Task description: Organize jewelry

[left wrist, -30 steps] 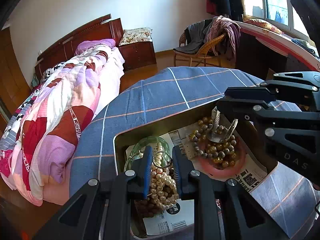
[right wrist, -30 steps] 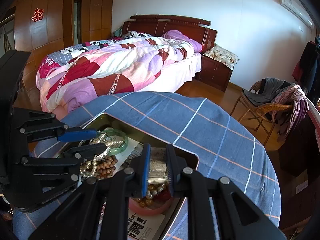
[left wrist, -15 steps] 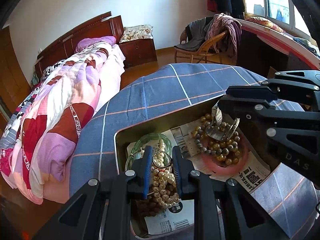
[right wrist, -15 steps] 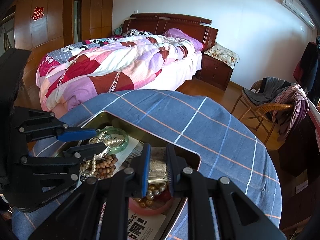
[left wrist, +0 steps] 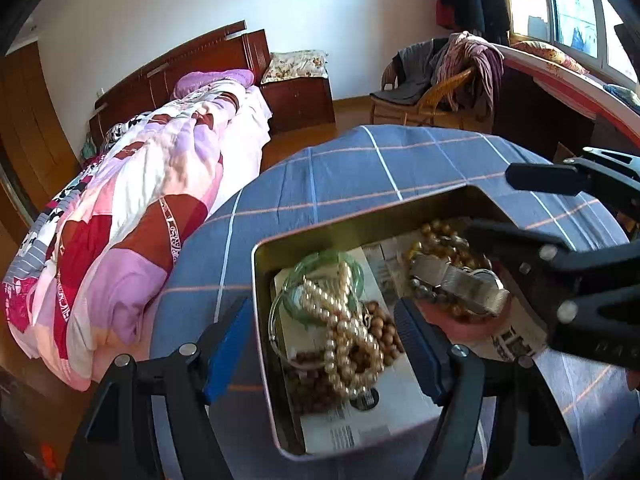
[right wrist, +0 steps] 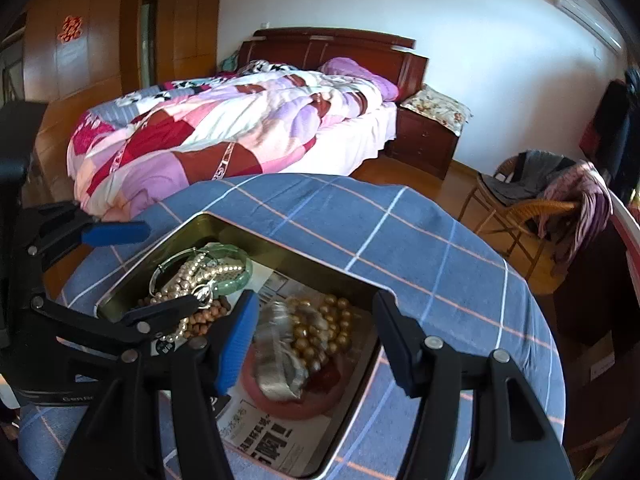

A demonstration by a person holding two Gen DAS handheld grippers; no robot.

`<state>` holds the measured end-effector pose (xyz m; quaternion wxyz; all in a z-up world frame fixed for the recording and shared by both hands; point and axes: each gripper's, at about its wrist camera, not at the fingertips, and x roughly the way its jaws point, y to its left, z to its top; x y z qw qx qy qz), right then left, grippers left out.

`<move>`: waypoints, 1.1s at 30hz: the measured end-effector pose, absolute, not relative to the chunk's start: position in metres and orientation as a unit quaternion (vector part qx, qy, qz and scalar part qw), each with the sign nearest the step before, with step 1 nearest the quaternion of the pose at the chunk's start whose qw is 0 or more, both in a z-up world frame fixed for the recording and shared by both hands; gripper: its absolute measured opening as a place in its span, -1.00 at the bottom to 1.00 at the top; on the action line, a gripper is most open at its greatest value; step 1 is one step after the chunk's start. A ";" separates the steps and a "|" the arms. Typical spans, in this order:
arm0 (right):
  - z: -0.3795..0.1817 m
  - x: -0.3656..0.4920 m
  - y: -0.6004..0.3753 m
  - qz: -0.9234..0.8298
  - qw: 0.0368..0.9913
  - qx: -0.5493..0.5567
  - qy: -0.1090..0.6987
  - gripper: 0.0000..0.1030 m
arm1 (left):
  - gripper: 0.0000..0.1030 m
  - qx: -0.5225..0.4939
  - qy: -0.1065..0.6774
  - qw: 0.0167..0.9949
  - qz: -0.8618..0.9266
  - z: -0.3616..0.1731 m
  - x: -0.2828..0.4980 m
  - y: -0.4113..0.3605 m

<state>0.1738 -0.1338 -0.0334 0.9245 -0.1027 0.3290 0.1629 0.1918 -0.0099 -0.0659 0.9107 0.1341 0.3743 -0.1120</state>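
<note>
A metal tin (left wrist: 264,320) (right wrist: 304,258) lined with newspaper stands on the blue checked tablecloth. In its left half lie a pearl necklace (left wrist: 344,336) (right wrist: 192,276), a green bangle (left wrist: 320,260) (right wrist: 232,276) and brown wooden beads (left wrist: 380,320). In its right half a silver watch (left wrist: 460,284) (right wrist: 280,356) and gold beads (right wrist: 320,328) rest on a red dish (right wrist: 296,404). My left gripper (left wrist: 320,344) is open and empty above the pearls. My right gripper (right wrist: 316,344) is open and empty above the watch.
The round table (right wrist: 400,240) drops off on all sides. A bed with a patchwork quilt (right wrist: 224,128) lies behind it. A wicker chair with clothes (right wrist: 536,196) and a desk stand to the right.
Both grippers have opened. The left let go of the pearl necklace and the right let go of the watch; both pieces now lie in the tin.
</note>
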 end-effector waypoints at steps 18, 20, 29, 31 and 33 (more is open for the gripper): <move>-0.023 0.127 -0.150 0.150 0.940 -0.070 0.298 0.43 | 0.42 0.100 0.346 0.927 -0.110 -0.052 0.135 -0.002; -0.023 0.122 -0.151 0.149 0.941 -0.070 0.296 0.46 | 0.42 0.099 0.342 0.928 -0.111 -0.051 0.126 -0.002; -0.025 0.095 -0.156 0.139 0.946 -0.069 0.285 0.53 | 0.42 0.079 0.332 0.933 -0.113 -0.047 0.096 -0.004; -0.026 0.092 -0.157 0.139 0.946 -0.069 0.284 0.55 | 0.42 0.078 0.330 0.934 -0.113 -0.048 0.092 -0.004; -0.026 0.090 -0.158 0.139 0.946 -0.068 0.284 0.56 | 0.42 0.081 0.330 0.933 -0.113 -0.049 0.088 -0.005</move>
